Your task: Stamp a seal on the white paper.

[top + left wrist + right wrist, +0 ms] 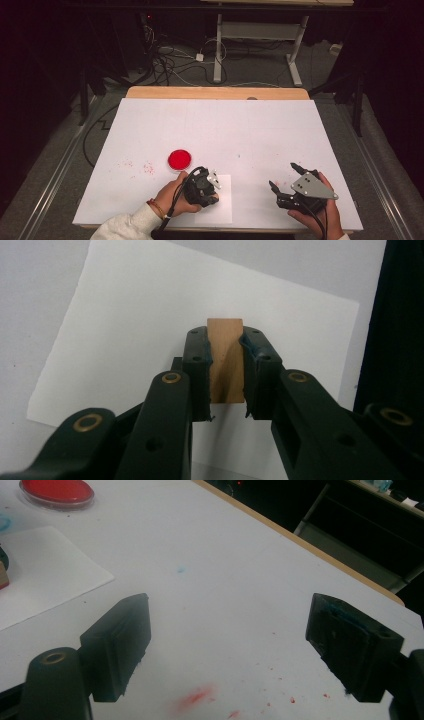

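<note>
A small wooden block (226, 360) is clamped between the jaws of my left gripper (226, 377), which is shut on it over a white sheet of paper (150, 320). From above, the left gripper (204, 186) points down at the paper (220, 210) near the table's front edge. A round red dish (179, 159) lies just behind and left of it; the same dish (56, 492) sits at the top left of the right gripper view. My right gripper (283, 176) is at the front right, open, its jaws wide apart with nothing between them (227, 650).
The table (220, 125) is covered with a white board, with a wooden strip along its far edge. Red paint specks (145, 167) mark the board left of the dish, and red smears (195, 697) lie under the right gripper. Cables and desk legs stand on the floor behind.
</note>
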The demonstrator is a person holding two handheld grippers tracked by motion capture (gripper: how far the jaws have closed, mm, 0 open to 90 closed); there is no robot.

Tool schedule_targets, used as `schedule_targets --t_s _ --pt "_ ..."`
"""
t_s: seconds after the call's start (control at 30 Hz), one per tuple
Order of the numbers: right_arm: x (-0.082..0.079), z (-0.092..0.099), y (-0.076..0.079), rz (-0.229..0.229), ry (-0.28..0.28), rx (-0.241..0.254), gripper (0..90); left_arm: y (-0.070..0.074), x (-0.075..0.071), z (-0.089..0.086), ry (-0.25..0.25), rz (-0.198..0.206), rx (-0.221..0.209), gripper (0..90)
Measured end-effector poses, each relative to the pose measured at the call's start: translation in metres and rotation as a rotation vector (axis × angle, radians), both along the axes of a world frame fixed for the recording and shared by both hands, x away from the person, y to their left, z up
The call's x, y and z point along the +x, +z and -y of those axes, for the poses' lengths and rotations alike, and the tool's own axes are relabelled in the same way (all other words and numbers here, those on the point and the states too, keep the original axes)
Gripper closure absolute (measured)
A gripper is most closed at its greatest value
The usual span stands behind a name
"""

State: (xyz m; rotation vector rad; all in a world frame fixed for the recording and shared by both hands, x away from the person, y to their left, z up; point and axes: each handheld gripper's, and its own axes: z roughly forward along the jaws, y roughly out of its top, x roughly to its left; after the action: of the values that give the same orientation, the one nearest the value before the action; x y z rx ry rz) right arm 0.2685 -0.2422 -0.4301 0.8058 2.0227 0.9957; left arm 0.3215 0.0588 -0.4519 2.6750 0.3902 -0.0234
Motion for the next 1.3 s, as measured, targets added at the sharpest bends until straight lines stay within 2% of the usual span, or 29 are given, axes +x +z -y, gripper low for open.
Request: schedule_targets --t_s 0.2,0.5,0.63,0.77,0.8,0.83,0.9,0.93,1.0,1.1,1.3 --pt "0.000 0.000 0.000 0.001 0.001 -0.004 18.3 -0.001 0.002 -0.003 0.002 -0.013 -0.020 73.9" --pt "0.000 -0.001 -0.001 -0.002 0.003 -0.007 18.3 -0.002 -0.001 -0.003 0.002 0.009 -0.020 73.9" --pt "0.000 0.000 -0.001 -0.003 -0.001 -0.006 18.3 -0.001 -0.002 -0.002 0.000 0.017 -0.011 73.9" --pt "0.000 0.001 0.000 0.000 0.001 -0.005 18.3 0.002 -0.004 0.002 -0.013 0.043 0.024 73.9" --pt "0.000 0.001 0.000 0.000 0.000 -0.001 18.3 0.003 -0.004 0.003 0.001 0.056 0.027 73.8" --pt "0.000 0.001 0.000 -0.001 0.001 0.000 18.3 0.006 -0.002 0.001 0.016 0.058 0.007 73.8" --pt "0.000 0.002 0.000 -0.003 0.002 -0.002 18.3 0.012 0.000 -0.002 0.013 0.045 -0.036 73.8" --pt "0.000 0.002 0.000 -0.001 0.001 -0.001 18.4 0.016 0.000 -0.004 0.021 0.062 -0.046 73.8" --pt "0.000 0.002 0.000 -0.002 0.001 0.000 18.3 0.021 0.001 -0.006 0.020 0.055 -0.077 73.8" --pt "-0.001 0.002 0.000 -0.002 -0.003 0.000 18.3 0.025 0.000 -0.008 0.020 0.078 -0.083 73.8" --pt "-0.002 0.002 0.000 0.001 0.002 -0.001 18.3 0.033 0.003 -0.021 0.057 0.104 -0.122 73.8"
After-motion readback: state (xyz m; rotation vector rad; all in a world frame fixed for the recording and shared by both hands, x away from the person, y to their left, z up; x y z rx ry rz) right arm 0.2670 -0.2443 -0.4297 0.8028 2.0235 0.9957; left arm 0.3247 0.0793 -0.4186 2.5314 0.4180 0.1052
